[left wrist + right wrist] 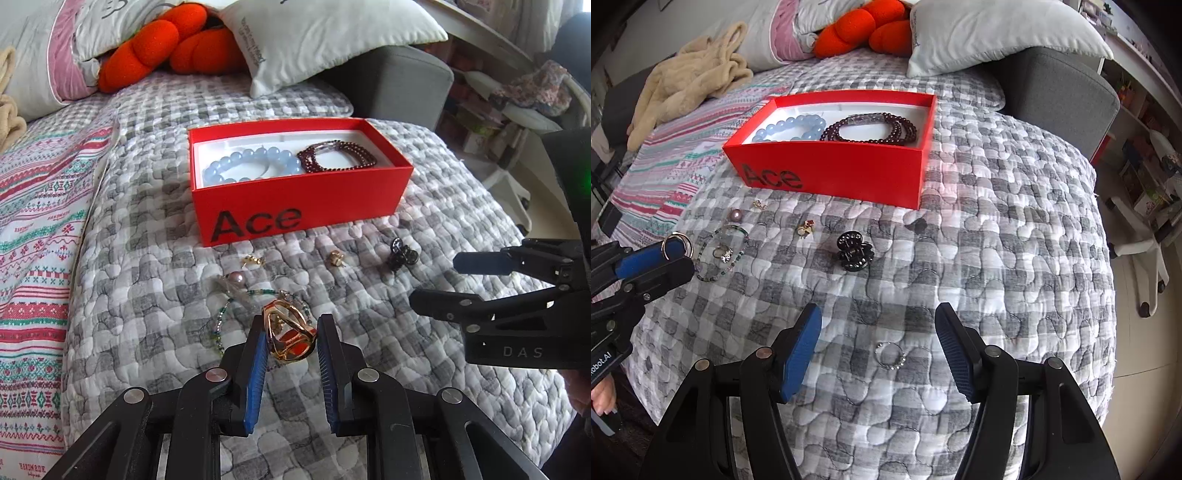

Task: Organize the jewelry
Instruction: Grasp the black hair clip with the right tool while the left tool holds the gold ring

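Note:
My left gripper point(291, 332) is shut on a gold ring point(290, 332) and holds it above the quilt; the ring also shows in the right wrist view point(676, 246). The red "Ace" box point(295, 210) lies ahead with a blue bead bracelet point(255, 164) and a dark red bead bracelet point(338, 155) inside. My right gripper point(879, 332) is open and empty, above a small silver ring point(890, 355). Loose on the quilt are a beaded necklace point(720, 254), a pearl point(735, 215), gold earrings point(336, 257) and a black hair claw point(853, 251).
A grey checked quilt point(997, 258) covers the bed. Pillows point(979, 33), an orange plush point(864, 29) and a cream garment point(690, 81) lie at the back. A grey armrest point(1063, 96) and a chair base point(1141, 251) stand to the right.

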